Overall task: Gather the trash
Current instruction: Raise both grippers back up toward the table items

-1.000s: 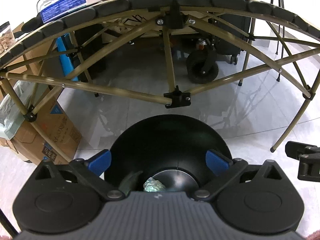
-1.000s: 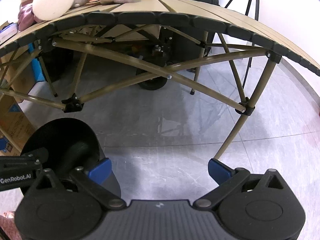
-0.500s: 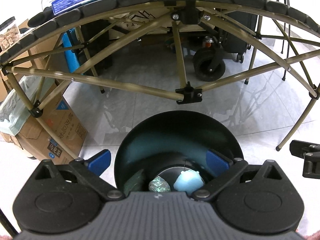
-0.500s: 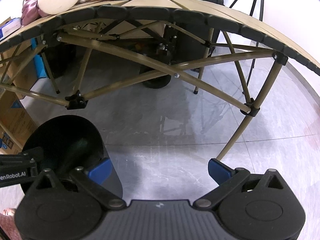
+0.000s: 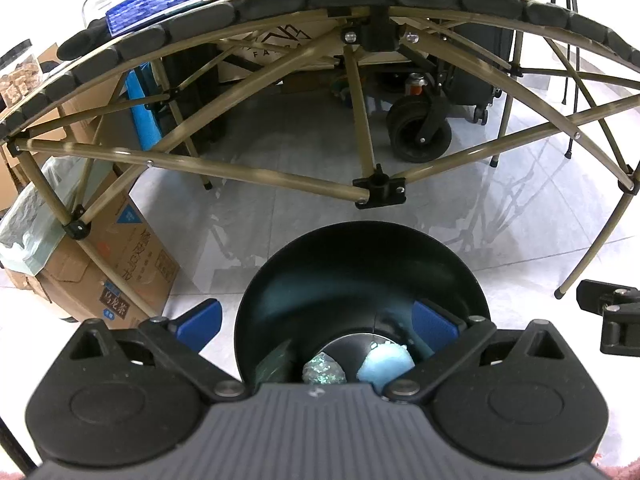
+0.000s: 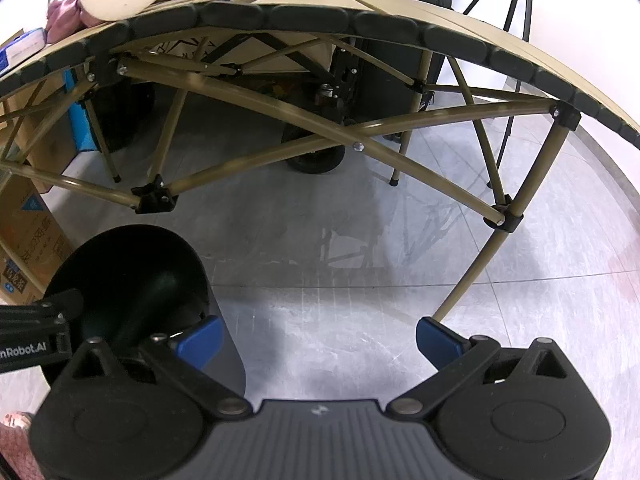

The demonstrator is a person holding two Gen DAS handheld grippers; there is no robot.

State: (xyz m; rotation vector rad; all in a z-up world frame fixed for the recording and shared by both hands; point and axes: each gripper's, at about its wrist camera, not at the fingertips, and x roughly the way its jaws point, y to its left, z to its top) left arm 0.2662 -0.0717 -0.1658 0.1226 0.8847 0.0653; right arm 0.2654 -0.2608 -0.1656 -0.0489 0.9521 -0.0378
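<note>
A pale grey tiled floor [image 5: 280, 208] spreads under a folding camp table with tan metal legs [image 5: 256, 172] and a tan slatted tabletop [image 6: 384, 0] edged in black foam. A brown cardboard box [image 5: 120, 264] printed with Chinese characters stands at the left, and a black wheeled cart [image 5: 420, 132] sits behind the legs. A round black plastic bin [image 5: 360, 272] stands open on the floor; inside lie a crumpled light-blue wad [image 5: 386, 364], a glittery silver-green scrap [image 5: 323, 372] and a dark green piece [image 5: 274, 364]. The left gripper [image 5: 318, 320] hangs above the bin mouth, fingers spread and empty. The right gripper [image 6: 318, 334], beside the bin, is likewise spread and empty. "nRobot.AI" reads on the left tool's side [image 6: 24, 348].
</note>
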